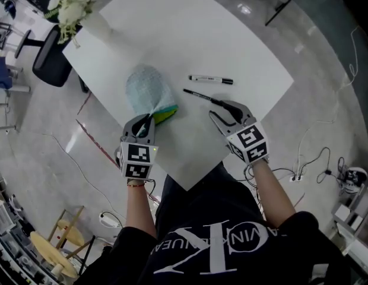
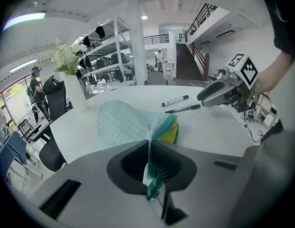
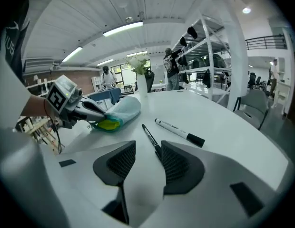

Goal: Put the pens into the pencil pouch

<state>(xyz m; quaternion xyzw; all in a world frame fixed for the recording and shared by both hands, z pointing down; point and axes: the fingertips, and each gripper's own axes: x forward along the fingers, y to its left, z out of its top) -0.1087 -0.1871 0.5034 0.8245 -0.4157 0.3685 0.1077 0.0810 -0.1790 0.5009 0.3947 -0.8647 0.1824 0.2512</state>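
Right gripper view: the right gripper [image 3: 146, 152] has its fingers spread and grasps nothing. The near end of the thin black pen [image 3: 148, 136] lies on the tabletop [image 3: 233, 141] just inside the gap, close against one finger; contact cannot be confirmed. Just beyond it the white marker [image 3: 178, 131] lies apart from the pen, untouched. Farther off, the pale blue pencil pouch [image 3: 123, 109] lies flat, with its green and yellow mouth towards the person.

Left gripper view: the left gripper [image 2: 150, 156] has its fingers clenched on the fabric edge at that mouth.

Assessment: the step in hand is taking up the thin pen. Recommended:
- Advance the right gripper so that more of the shaft sits between the pads.
- Centre the pen in the gap before closing. A slim round pen pushed by one finger is likely to roll away.
- Lift the pinched edge with the left gripper so the mouth gapes. At present it looks nearly flat.
- Feed the pen in lengthwise, tip first.
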